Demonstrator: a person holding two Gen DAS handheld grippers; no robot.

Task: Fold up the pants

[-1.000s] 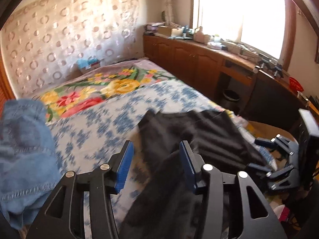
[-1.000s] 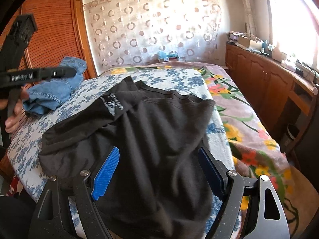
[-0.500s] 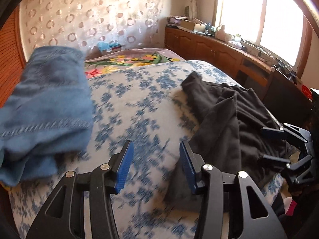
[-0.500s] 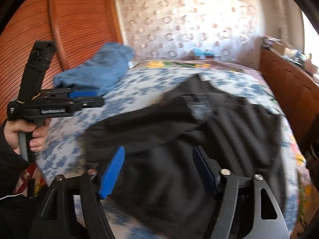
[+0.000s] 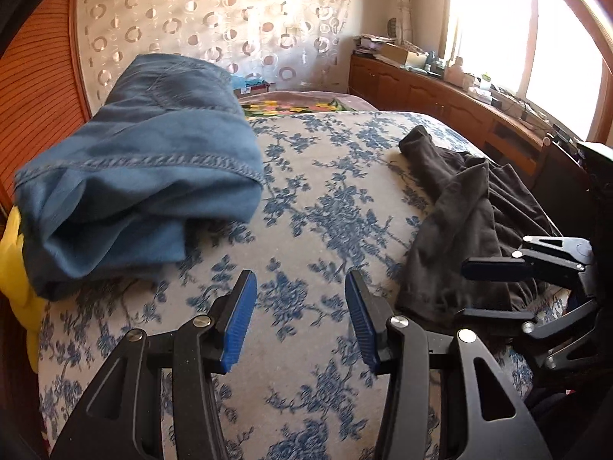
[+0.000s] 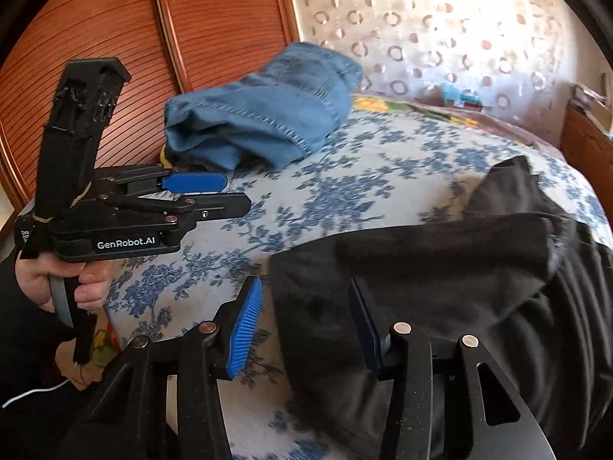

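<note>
Left gripper: jaws spread wide, blue pads apart, nothing between them; it hangs over bare bedspread. Seen side-on in the right wrist view, its fingers point toward the jeans, with a bare hand on the grip and "GenRobot.AI" lettered on the body.

Right gripper: jaws likewise spread wide, gripping nothing. Its left blue pad lies over bedspread, its right pad over black cloth. In the left wrist view it appears at the right edge, fingers over the near end of the black garment.

Black pants: rumpled, on the right half of the bed, partly doubled over. In the left wrist view the long axis runs from the near edge away toward the window side, ending in a narrow point far off. The right wrist view shows a folded flap lying crosswise over the body; the waist and leg ends cannot be told apart.

Bedspread: pale with blue flower print, covering the bed.

Blue jeans: a loose bundle on the left side, well apart from the black pants, stitched hem facing the camera. Yellow cloth shows beside it in the left wrist view only.

Floral blanket: beyond the bedspread.

Wooden slatted door: behind the jeans, seen widely in the right wrist view.

Circle-patterned curtain: far wall.

Wooden cabinets: under the window, cluttered top; left wrist view chiefly.
</note>
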